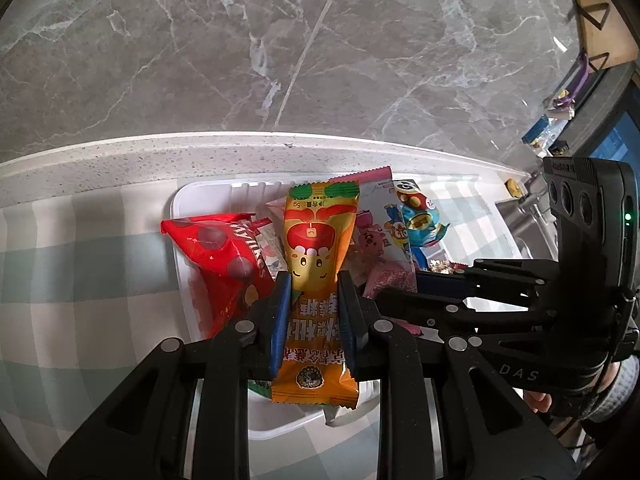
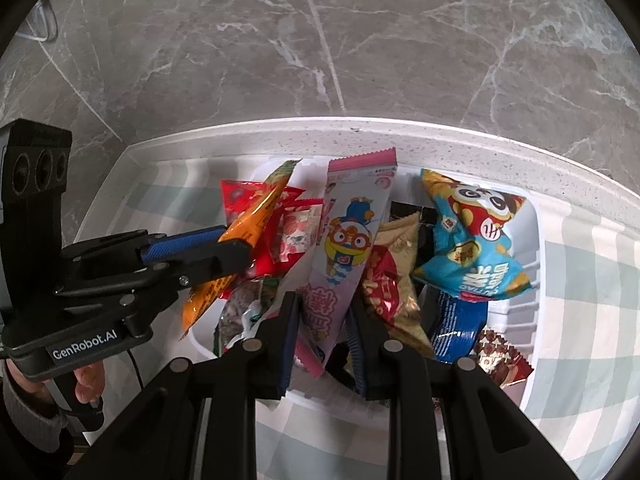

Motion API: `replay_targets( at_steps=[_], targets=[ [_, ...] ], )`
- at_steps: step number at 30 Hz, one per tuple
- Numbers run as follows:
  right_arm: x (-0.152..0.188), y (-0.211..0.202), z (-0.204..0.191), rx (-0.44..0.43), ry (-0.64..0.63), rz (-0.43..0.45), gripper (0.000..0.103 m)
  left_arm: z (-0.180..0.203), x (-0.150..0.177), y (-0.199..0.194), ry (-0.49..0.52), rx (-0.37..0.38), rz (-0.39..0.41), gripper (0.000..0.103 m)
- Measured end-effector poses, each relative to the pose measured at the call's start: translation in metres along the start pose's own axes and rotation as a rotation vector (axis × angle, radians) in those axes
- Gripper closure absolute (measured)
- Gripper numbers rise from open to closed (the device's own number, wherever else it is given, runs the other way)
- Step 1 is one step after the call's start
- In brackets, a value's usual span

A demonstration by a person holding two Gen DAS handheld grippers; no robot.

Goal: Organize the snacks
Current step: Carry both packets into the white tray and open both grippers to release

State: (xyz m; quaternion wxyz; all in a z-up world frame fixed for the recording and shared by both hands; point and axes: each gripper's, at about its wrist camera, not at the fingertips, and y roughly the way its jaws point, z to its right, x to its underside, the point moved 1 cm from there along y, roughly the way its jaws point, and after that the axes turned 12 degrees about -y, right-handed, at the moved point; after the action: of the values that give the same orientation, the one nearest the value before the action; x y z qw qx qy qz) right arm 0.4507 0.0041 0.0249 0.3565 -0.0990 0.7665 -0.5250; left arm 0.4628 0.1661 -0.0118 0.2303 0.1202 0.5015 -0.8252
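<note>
item 1: orange snack packet (image 1: 316, 280), clamped upright between the fingers of our left gripper (image 1: 314, 312), over the white plastic bin (image 1: 182, 208).
item 2: pink-and-white cartoon packet (image 2: 344, 256), gripped near its lower end by our right gripper (image 2: 324, 336), standing in the same bin.
bin contents: red packet (image 1: 218, 264) crowding the orange one on its left; blue cartoon bag (image 2: 474, 240) at the right; gold-and-red packet (image 2: 394, 280) just beside the right gripper.
surroundings: checked cloth (image 1: 80, 264) on the desk; speckled ledge (image 1: 240, 152) and marble wall (image 1: 280, 40) behind.
</note>
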Motion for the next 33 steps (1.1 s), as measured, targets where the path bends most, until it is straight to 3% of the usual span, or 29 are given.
replay_targets(
  at_steps=[7, 11, 24, 33],
  targets=[
    [0.002, 0.002, 0.005, 0.023, 0.01, -0.006, 0.074, 0.004, 0.002, 0.007, 0.012, -0.066, -0.001, 0.076],
    [0.006, -0.001, 0.005, 0.028, 0.015, -0.001, 0.073, 0.008, 0.003, 0.006, 0.018, -0.081, 0.017, 0.054],
    [0.021, -0.029, -0.009, 0.033, 0.024, 0.068, 0.068, 0.03, 0.014, -0.026, 0.092, -0.148, 0.103, 0.043],
    [0.044, -0.067, -0.019, 0.059, 0.025, 0.147, 0.056, 0.054, 0.028, -0.067, 0.122, -0.199, 0.21, 0.038]
  ],
)
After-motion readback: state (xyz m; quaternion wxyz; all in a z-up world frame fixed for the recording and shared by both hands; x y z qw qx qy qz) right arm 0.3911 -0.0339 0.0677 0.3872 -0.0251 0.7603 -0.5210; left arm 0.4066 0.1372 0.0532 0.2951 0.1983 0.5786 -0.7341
